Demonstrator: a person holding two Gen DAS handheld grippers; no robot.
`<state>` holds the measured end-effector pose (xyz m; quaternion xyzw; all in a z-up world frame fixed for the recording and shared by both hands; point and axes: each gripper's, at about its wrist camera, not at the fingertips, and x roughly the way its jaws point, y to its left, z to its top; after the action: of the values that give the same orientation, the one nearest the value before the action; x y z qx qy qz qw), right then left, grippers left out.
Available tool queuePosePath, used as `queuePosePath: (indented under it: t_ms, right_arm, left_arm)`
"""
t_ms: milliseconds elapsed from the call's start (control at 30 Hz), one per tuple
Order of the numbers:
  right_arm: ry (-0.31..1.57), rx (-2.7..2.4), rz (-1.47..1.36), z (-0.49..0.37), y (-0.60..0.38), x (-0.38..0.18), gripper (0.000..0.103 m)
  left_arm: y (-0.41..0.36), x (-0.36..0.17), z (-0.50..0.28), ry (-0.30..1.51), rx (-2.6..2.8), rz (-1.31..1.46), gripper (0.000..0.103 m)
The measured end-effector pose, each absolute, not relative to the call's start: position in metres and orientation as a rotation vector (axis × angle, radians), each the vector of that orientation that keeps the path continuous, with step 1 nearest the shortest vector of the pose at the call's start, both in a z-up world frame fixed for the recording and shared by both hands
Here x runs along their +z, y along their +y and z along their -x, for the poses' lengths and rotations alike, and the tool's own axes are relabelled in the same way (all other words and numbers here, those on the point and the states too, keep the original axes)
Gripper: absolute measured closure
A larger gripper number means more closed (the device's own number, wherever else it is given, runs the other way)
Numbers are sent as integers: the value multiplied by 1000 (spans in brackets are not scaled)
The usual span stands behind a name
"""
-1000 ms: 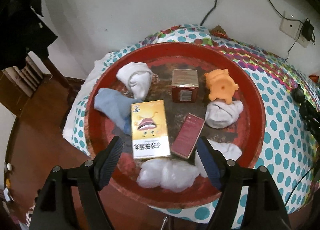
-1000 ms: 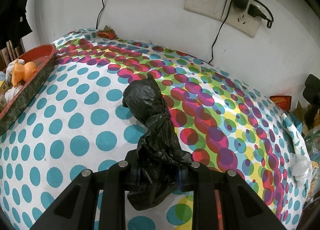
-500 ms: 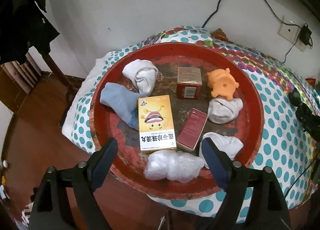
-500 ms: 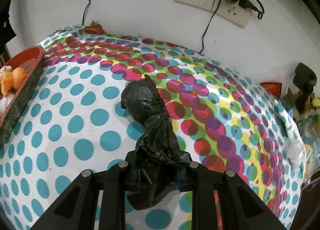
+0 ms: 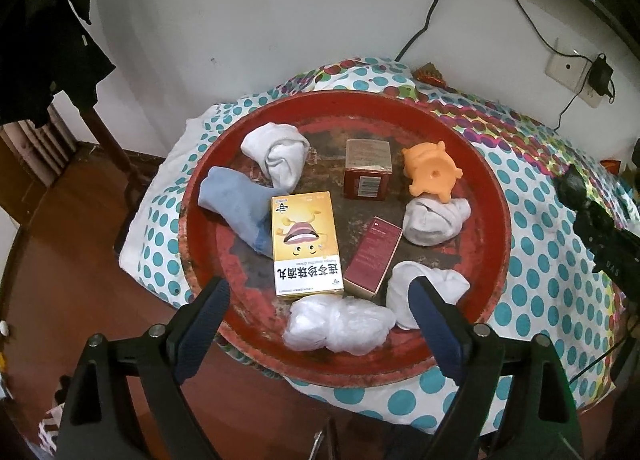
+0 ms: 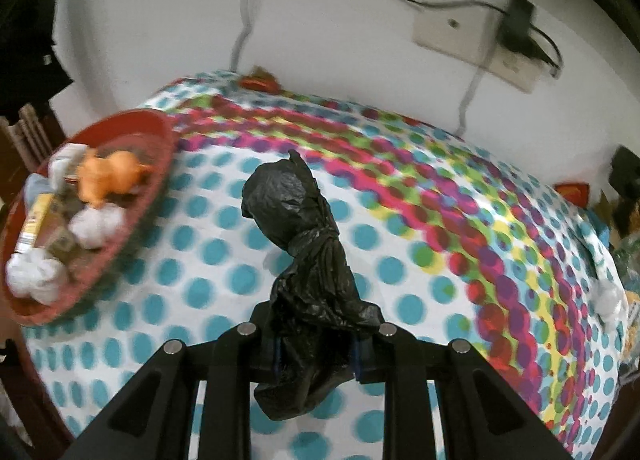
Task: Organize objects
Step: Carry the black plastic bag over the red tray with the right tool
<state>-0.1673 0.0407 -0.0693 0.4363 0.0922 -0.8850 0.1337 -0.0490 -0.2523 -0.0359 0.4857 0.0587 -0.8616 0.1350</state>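
**Holding the black bag above the dotted cloth**

Gripping a crinkled, knotted black plastic bag [image 6: 304, 260], my right gripper [image 6: 316, 356] is clamped on its lower part, above the polka-dot cloth [image 6: 420, 260]. That view is blurred, so I probably can't judge height. My left gripper [image 5: 318, 304] hangs wide apart, touching nothing, over the round red tray [image 5: 496, 220] near its yellow box [image 5: 306, 244].

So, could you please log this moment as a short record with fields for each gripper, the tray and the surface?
left gripper: open, empty, hovering over the near rim of the tray
right gripper: shut on knotted black plastic bag
round red tray: holds yellow cartoon box, maroon box, orange plastic pig toy, rolled socks, white bag
surface: polka-dot tablecloth
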Motion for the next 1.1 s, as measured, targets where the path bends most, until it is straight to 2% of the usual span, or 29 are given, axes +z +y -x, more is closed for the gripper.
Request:
queuePosePath:
  t_ms: [333,700,1100]
  right_arm:
    - [348,-2461,-1160,153,-62,-52,79]
    - [355,-2378,-1117,142,-109,-34,79]
    - [367,-2277,-1120,130,-170,-47,79]
  left_arm:
    - [-271,-28,41,224,-2466,-1375,13]
    - [-303,-29,32,301,-2384,-1364,13]
    - [-313,-27,28,312,-2356,-1356,13]
